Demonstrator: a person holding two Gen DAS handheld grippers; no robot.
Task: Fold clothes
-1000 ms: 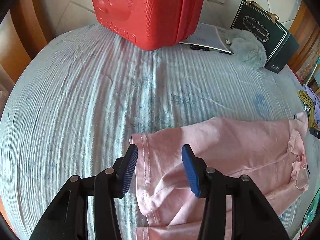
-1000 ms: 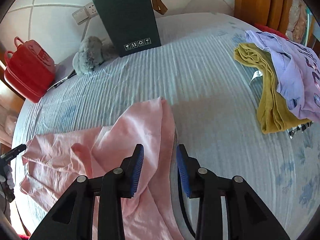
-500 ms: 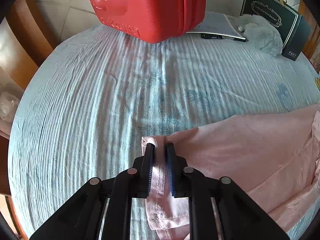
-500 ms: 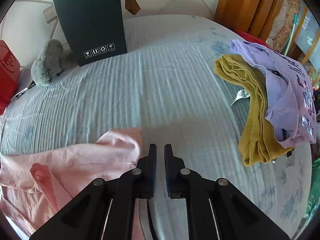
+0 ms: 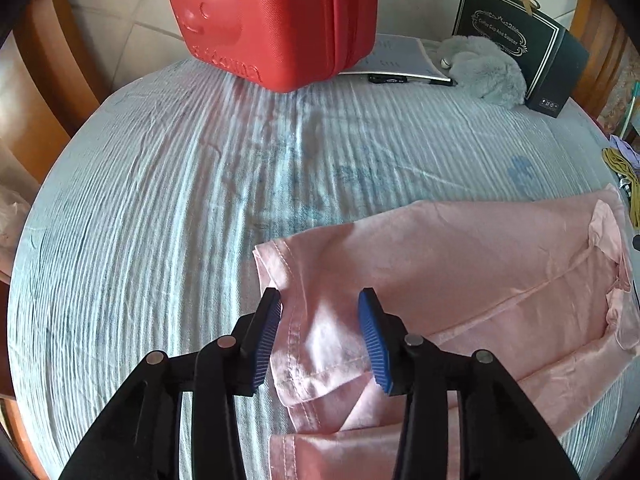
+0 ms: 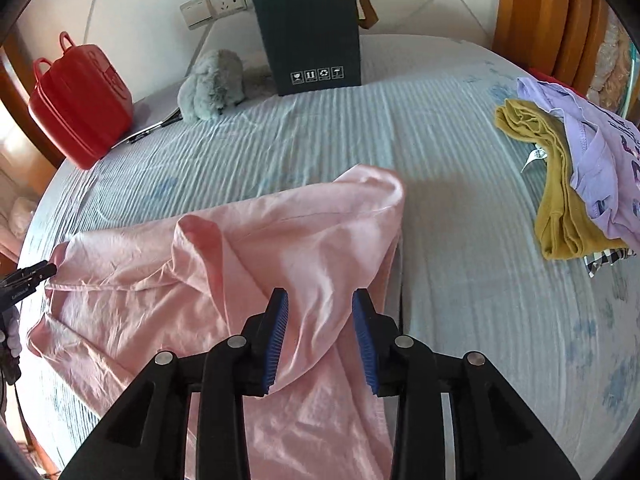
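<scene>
— Both grippers just let go. Left gripper (image 5: 320, 336) was clamped on the hem corner half a sec ago; now its jaws stand wide apart, nothing pinched, w/ the stitched hem of the pink garment (image 5: 460, 280) lying loose between the blue pads (image 5: 370, 340).

— And the right one?

— Same. Right gripper (image 6: 322, 344) was closed tight, now spread open, straddling a raised ridge of pink cloth but not gripping it. Garment lies on the bed (image 6: 460, 260) right under and ahead of both tools, stretched across btwn them.

— So a fold's done?

— I'd say one pull or lay-down is done and released, not the whole job. Cloth ahead of the right gripper is humped and creased, a flap sticking up to its left, so it isn't flat yet. Probably needs smoothing or a re-grip before the next fold.

— Other clothes?

— Mustard piece (image 6: 556, 208) and lilac top (image 6: 600, 164) piled well off to the right gripper's right. Red case (image 5: 276, 20) sits far ahead of the left one, out of the way.
</scene>
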